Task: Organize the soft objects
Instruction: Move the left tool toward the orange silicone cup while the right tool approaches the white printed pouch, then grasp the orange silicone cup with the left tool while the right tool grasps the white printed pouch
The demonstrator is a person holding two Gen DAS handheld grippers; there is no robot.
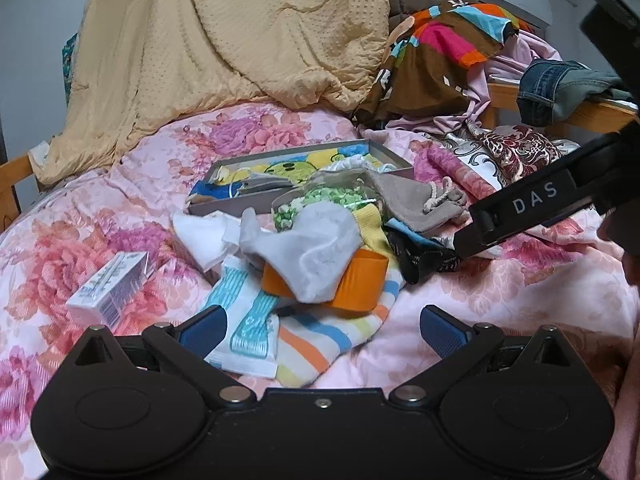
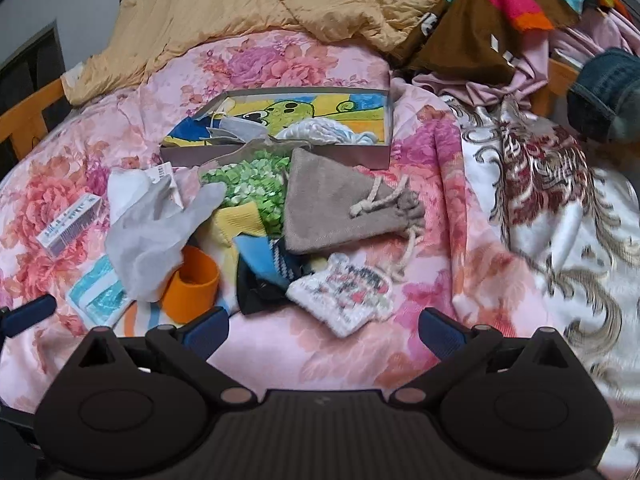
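A pile of soft items lies on the floral bed in front of a shallow grey box with a cartoon lining. The pile holds a white glove, an orange band, a striped towel, a green-patterned bag, a grey drawstring pouch, dark socks and a white knitted piece. My left gripper is open and empty just before the towel. My right gripper is open and empty near the knitted piece.
A small white carton and a teal-white packet lie at the left. A tan quilt, colourful clothes and jeans are heaped behind. A wooden bed rail runs at left.
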